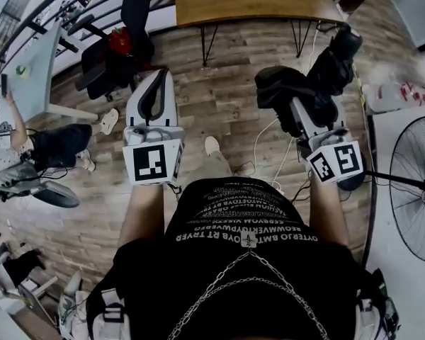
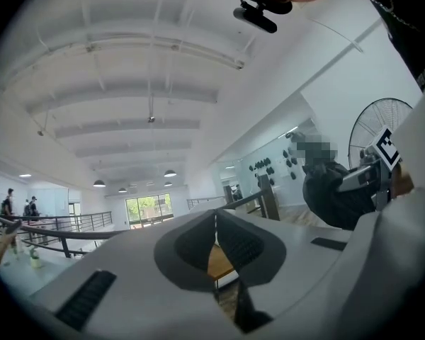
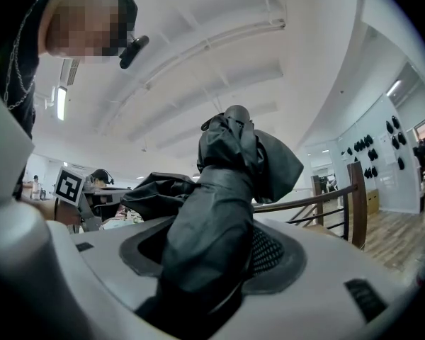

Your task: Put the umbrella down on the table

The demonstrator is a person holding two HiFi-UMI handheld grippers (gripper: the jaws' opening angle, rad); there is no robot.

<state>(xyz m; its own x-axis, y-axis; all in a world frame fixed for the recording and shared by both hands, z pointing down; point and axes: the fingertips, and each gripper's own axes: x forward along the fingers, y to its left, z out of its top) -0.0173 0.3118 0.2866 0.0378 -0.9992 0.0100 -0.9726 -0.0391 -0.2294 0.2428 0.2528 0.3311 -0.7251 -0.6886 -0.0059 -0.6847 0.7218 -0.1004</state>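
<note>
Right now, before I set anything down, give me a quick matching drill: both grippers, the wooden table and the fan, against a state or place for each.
1. left gripper
2. right gripper
3. wooden table
4. fan

A. at the head view's right edge
B. shut on the black umbrella
C. at the head view's top, ahead of the person
D. jaws together, nothing between them

Pairs: 1-D, 2-B, 3-C, 4-A
</note>
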